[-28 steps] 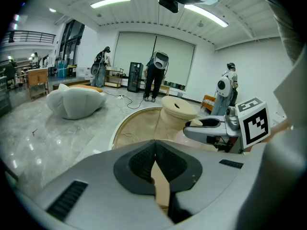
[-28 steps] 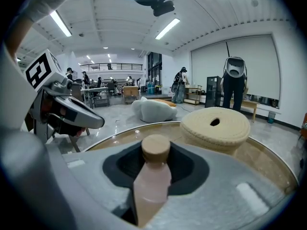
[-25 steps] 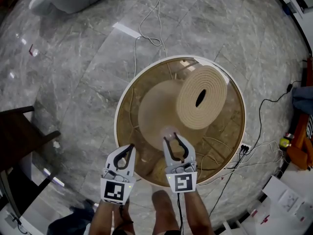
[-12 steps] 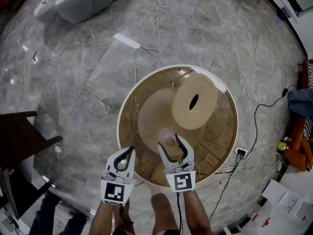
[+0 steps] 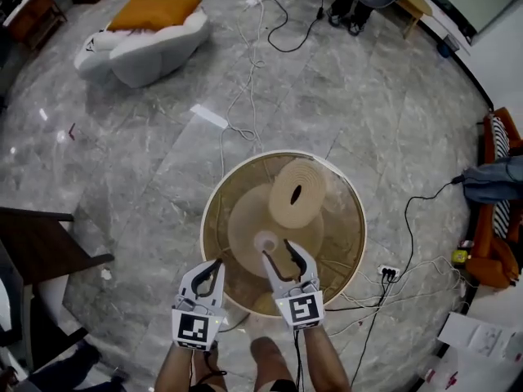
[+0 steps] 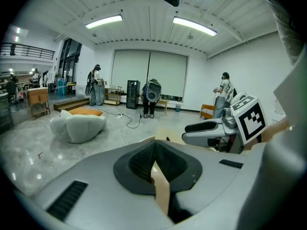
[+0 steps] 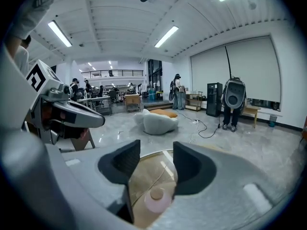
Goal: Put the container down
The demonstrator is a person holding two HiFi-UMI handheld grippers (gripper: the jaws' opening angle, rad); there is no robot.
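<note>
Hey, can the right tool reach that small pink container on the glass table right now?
Probably yes. The right tool hangs over the container, jaws apart and closing with nothing between them, and the woven disc sits farther off, out of the way.

Not a thing here can be read (no word, number, brand or sign comes out clearly).

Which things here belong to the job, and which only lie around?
Job: pink container on the round glass table; right gripper, its jaws closing with nothing between them.
Lying about: white sofa with orange cushion, floor cables, dark wooden furniture.
</note>
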